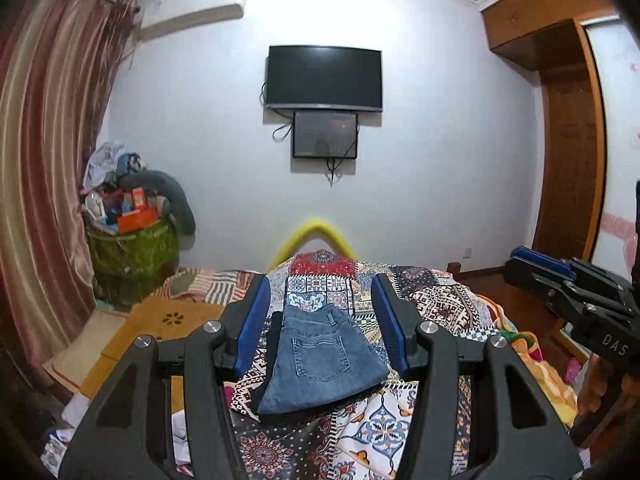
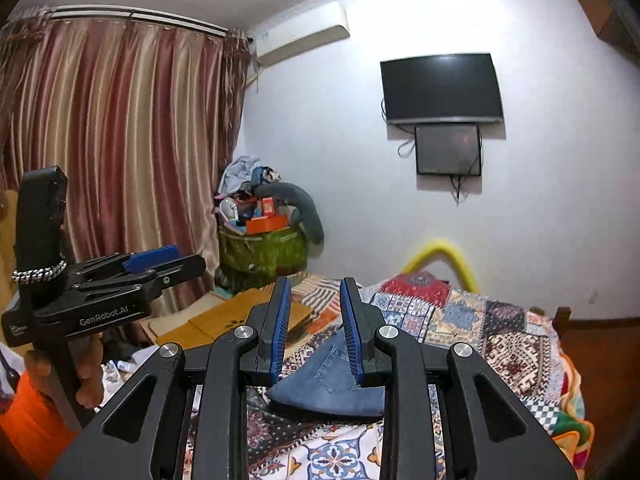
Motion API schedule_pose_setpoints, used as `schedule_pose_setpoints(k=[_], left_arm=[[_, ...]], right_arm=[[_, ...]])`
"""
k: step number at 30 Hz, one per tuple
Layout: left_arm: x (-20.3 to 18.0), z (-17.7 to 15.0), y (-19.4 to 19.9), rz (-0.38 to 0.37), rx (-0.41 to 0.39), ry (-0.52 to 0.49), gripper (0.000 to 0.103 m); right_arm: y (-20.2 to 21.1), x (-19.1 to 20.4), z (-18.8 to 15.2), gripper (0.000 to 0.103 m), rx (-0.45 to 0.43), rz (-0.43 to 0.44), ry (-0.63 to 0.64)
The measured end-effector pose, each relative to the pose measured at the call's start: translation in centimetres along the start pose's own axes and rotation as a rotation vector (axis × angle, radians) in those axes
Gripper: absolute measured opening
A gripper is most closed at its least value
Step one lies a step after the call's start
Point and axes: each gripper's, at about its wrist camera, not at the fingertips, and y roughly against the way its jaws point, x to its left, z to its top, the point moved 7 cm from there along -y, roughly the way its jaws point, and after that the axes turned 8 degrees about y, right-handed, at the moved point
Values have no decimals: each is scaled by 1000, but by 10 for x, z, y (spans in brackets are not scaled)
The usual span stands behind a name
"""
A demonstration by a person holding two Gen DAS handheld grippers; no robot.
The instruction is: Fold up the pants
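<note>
The folded jeans [image 1: 320, 360] lie alone on the patchwork quilt [image 1: 440, 300], with bare quilt around them at 12, 3 and 6 o'clock in the left wrist view. Both grippers hang above the bed, touching nothing; the left gripper [image 1: 320, 324] has its jaws wide apart, the right gripper [image 2: 314, 328] narrower. At 9 o'clock, flat cardboard [image 1: 176, 320] borders the bed, and an overfilled green basket [image 1: 132, 256] stands at 10 against the curtain [image 1: 44, 160]. A yellow hoop [image 1: 316, 232] rises at 12.
</note>
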Motion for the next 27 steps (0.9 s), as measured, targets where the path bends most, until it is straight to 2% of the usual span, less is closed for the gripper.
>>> schedule_pose_setpoints(k=[2, 3, 5, 6, 7, 8, 12, 27], left_arm=[[-3, -3, 10, 2, -22, -11, 66], [-4, -4, 15, 9, -38, -15, 70], [-5, -6, 24, 25, -68, -23, 87], [-5, -7, 25, 22, -73, -21, 91], [-5, -8, 28, 17, -77, -11, 99], [-4, -9, 29, 14, -80, 1, 103], [0, -12, 31, 11, -78, 20, 103], [-3, -25, 30, 14, -64, 13, 103]], right_arm=[[5, 4, -2, 45, -3, -20, 19], [8, 5, -2, 49, -11, -31, 23], [11, 5, -4, 60, -20, -45, 25], [12, 5, -4, 63, -20, -49, 21], [14, 3, -6, 71, -17, -49, 14], [14, 3, -6, 83, -15, -52, 6], [24, 1, -7, 101, -52, -107, 7], [31, 4, -20, 102, -43, -103, -20]])
